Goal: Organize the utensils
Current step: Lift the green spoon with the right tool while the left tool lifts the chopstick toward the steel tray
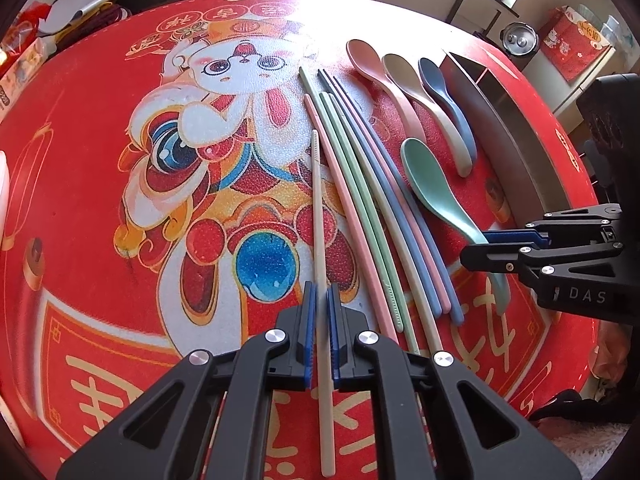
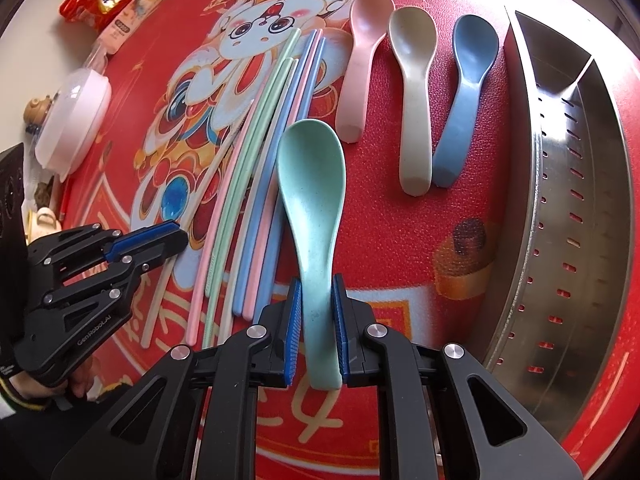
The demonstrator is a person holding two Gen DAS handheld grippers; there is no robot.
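Green spoon (image 2: 310,200) in right gripper (image 2: 316,328) jaws (chopsticks (image 2: 256,184) just beside)

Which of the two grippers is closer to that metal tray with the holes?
The right. The right gripper, holding the green spoon, sits just beside the metal tray; the left gripper, holding a beige chopstick, is beyond the chopstick bundle.

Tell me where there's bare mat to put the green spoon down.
Free: the mat between the blue spoon and the steel tray. Crowded: the chopsticks left of the green spoon.
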